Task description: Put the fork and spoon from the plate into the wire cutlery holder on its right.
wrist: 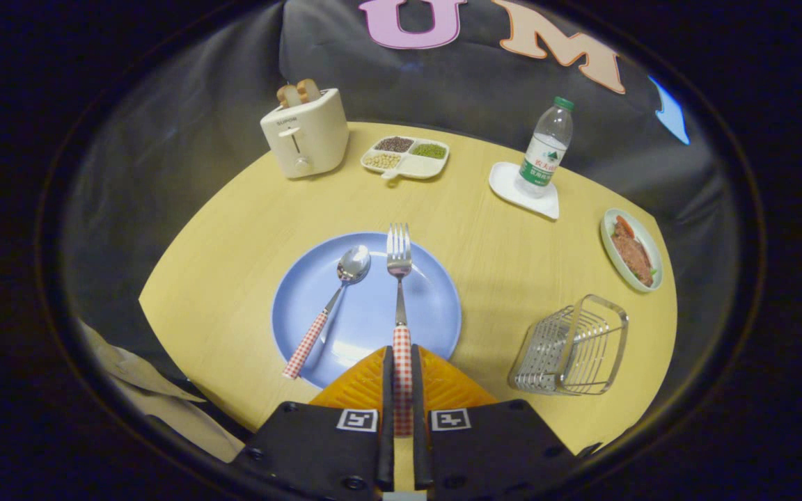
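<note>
My gripper [402,390] is clamped on the checked red-and-white handle of the steel fork [399,292]; both fingers [386,390] press the handle from either side, so the grip looks solid. Fork's long axis runs straight ahead along the fingers, tines at the far end, over the round blue plate [429,306]. Can't tell if the tines are lifted or touching the plate. Left of the fork, apart from it, the steel spoon with matching checked handle [328,313] lies on the plate, handle angled near-left past the rim, bowl toward the far side. Target: the wire cutlery holder [571,348] sits on the yellow wooden table [234,229] to the right of the plate, roughly level with my fingertips, tipped or lying so its opening faces right and up, hard to say exactly. So the coming move, as I read it, is a swing right with the fork, then rotating it so one end goes down into the opening. Fork first, spoon not yet done. Farther out: oval dish of food [634,250] far right, plastic water bottle [547,149] on a white coaster, divided tray of beans [406,157], cream toaster with bread [303,132].
</note>
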Motion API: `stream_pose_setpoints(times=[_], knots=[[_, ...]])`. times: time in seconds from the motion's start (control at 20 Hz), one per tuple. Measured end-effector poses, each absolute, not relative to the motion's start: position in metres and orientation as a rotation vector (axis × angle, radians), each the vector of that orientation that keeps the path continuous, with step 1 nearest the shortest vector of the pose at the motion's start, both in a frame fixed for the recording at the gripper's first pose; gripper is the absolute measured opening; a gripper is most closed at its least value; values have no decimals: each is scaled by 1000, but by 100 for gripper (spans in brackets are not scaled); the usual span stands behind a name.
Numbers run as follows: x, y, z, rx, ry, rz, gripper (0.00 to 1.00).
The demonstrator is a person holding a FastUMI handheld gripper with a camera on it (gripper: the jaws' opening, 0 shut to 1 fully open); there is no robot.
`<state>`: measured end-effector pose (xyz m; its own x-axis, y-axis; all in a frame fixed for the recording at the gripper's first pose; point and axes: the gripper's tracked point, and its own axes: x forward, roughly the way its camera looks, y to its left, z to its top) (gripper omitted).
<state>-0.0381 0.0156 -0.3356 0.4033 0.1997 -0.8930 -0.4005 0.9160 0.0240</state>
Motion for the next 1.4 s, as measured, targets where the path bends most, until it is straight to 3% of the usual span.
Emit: stream_pose_setpoints(times=[0.3, 0.65, 1.4], knots=[[-39, -5, -302, -198, 1088, 452, 14], [-25, -67, -271, -265, 1105, 426, 14], [-37, -167, -273, -403, 1319, 397, 14]])
